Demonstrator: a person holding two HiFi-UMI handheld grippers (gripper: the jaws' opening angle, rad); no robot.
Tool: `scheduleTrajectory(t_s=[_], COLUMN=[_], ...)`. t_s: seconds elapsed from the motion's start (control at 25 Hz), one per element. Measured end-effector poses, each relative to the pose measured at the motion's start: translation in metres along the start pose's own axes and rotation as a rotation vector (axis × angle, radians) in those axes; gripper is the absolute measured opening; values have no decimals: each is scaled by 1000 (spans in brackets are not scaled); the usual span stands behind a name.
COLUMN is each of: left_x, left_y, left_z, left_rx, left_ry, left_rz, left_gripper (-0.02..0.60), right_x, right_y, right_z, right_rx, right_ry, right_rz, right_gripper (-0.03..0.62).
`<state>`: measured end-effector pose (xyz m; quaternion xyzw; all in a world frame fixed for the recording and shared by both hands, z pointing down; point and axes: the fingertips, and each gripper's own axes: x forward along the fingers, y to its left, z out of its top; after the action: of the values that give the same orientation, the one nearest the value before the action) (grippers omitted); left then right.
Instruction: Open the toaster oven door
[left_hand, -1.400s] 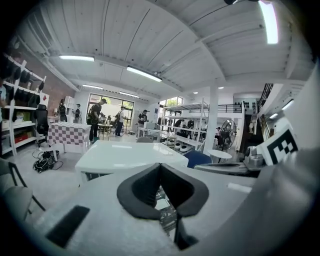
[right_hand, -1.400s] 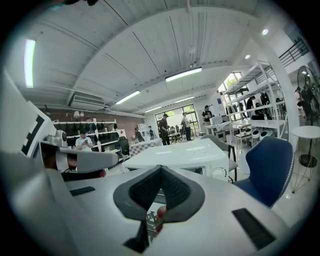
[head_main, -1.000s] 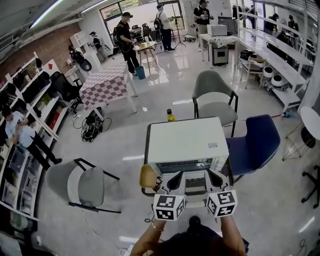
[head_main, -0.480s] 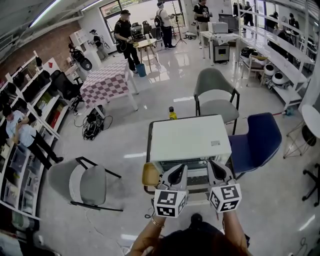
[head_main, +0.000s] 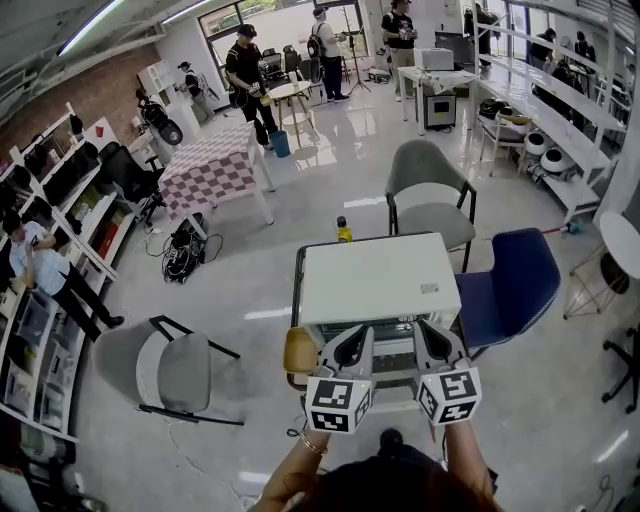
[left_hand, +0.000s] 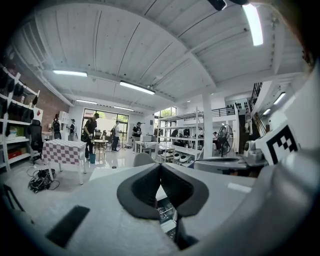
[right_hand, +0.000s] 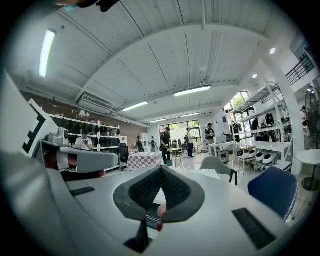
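Toaster oven (head_main: 378, 278) sits in the middle of the room. It is a white box on a small table with a black frame (head_main: 295, 300). Its front faces the person who stands close by. I cannot tell from here if its door is open or shut.

The person holds two grippers side by side, right at the oven's front. The left gripper (head_main: 352, 345) has its two jaws pressed together, with nothing between them (left_hand: 160, 165). The right gripper (head_main: 430, 340) has its jaws pressed together too and holds nothing (right_hand: 161, 167). Both point about level at the oven. I cannot tell if they touch it.

A tan round thing (head_main: 299, 352) sits just left of the left gripper. A small bottle with a yellow top (head_main: 343, 231) stands at the far left of the oven. A grey chair (head_main: 428, 190) is on the far side and a blue chair (head_main: 515, 280) is on the right.
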<state>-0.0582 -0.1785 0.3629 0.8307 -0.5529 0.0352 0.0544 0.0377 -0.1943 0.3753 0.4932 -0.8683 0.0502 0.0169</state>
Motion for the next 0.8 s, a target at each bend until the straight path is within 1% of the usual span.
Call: scheduleTrajectory(t_s=[0.28, 0.8], left_x=[-4, -3], left_y=[-4, -6], left_z=[0, 2], left_rx=[4, -1], left_ry=[0, -5], left_rz=[-11, -29], left_gripper=[14, 14], right_x=[-5, -6], right_y=[-2, 5], right_z=[6, 9], right_rx=[-8, -22], right_ry=[-12, -13], right_rz=[-12, -9], right_gripper=[0, 0])
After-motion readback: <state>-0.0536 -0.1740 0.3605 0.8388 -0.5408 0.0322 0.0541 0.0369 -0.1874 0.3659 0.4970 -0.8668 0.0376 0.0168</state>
